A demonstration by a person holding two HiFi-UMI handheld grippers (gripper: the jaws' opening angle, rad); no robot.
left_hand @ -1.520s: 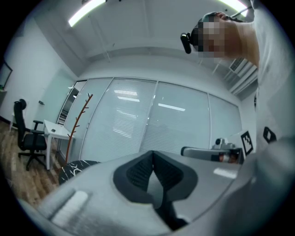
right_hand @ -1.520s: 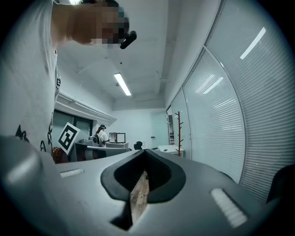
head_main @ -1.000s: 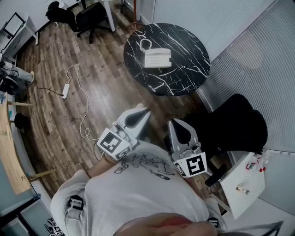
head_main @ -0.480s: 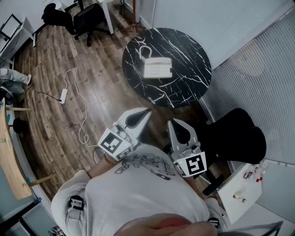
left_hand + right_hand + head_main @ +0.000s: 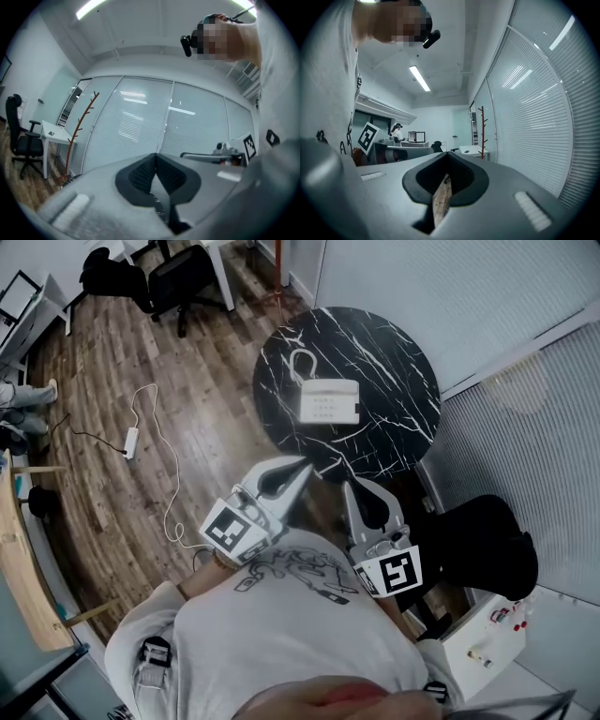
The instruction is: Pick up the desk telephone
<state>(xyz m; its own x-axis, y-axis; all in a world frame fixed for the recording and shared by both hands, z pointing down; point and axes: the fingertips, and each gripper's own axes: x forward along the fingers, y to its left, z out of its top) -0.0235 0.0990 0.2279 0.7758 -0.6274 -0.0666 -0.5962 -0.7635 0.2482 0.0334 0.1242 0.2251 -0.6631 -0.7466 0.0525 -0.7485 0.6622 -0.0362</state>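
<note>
The white desk telephone [image 5: 328, 401] lies near the middle of a round black marble table [image 5: 394, 362], its coiled cord [image 5: 302, 362] looped behind it. My left gripper [image 5: 302, 465] and right gripper [image 5: 352, 486] are held side by side in front of my chest, short of the table's near edge and well apart from the telephone. Both are shut with nothing between the jaws. In the left gripper view the jaws [image 5: 155, 157] meet tip to tip, and so do those in the right gripper view [image 5: 447, 154]. Neither gripper view shows the telephone.
A black office chair [image 5: 478, 540] stands just right of me, beside the table. A white cabinet [image 5: 483, 638] is at the lower right. A power strip [image 5: 131, 442] with a white cable lies on the wood floor to the left. Blind-covered glass walls [image 5: 525, 427] run behind the table.
The table and telephone have drawn nearer and lower in the head view as I walk toward them. Both grippers stay shut and keep their place before my chest.
</note>
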